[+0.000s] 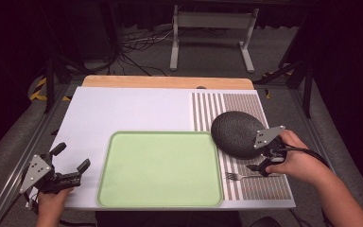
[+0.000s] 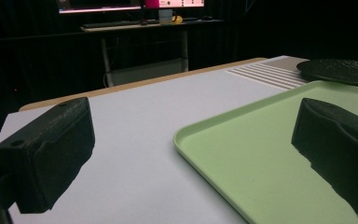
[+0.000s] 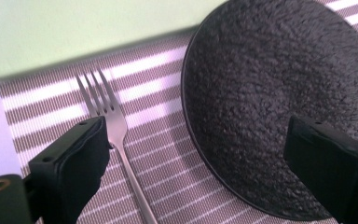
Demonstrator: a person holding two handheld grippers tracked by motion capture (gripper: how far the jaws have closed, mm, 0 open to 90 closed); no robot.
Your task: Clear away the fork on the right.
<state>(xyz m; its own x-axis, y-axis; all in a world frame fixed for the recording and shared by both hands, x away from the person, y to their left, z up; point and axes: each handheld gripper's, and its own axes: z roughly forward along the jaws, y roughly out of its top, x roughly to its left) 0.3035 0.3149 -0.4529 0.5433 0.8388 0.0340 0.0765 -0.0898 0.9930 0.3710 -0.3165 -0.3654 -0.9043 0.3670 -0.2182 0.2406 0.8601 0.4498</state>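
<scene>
Fork (image 3: 116, 135) handle cut off by bottom edge in right gripper view; in high view handle end hidden under right gripper (image 1: 263, 161). Plate (image 3: 279, 102) cropped at top and right edges. Tray (image 2: 279, 158) cropped right and bottom in left gripper view. Monitors at top blurred.

Round black plate (image 3: 279, 93) of rough, matt pebbled finish, slim metal fork (image 3: 116, 135) glossy, pale-green plastic tray (image 1: 160, 168) smooth, striped woven placemat (image 3: 158, 154) ribbed
</scene>
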